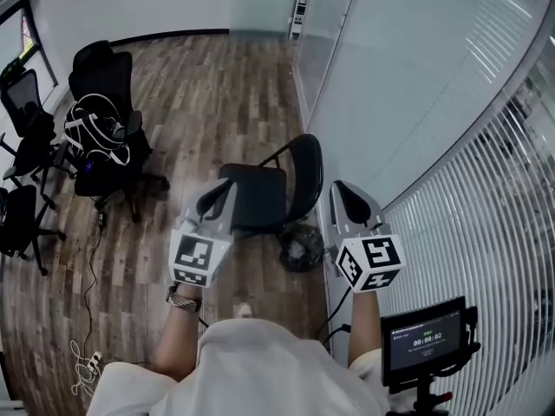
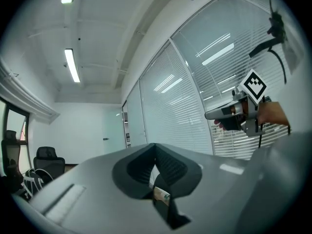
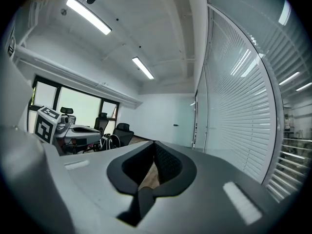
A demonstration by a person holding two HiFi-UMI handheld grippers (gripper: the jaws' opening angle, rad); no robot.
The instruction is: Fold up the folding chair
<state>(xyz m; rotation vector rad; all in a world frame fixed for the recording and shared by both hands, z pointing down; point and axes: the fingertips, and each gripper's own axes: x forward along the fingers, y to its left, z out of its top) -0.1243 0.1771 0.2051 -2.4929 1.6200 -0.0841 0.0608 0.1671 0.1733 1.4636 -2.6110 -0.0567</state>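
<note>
A black folding chair stands unfolded on the wood floor in the head view, its curved backrest toward the glass wall. My left gripper is shut and empty, held over the seat's near left corner. My right gripper is also shut and empty, to the right of the backrest; neither visibly touches the chair. In the left gripper view the jaws meet with nothing between them, and the right gripper shows at the right. The right gripper view shows its own jaws closed, with the left gripper at the left.
Black office chairs stand at the left, one draped with white cables. A dark round object lies on the floor by the folding chair. A glass wall with blinds runs along the right. A small monitor sits at bottom right.
</note>
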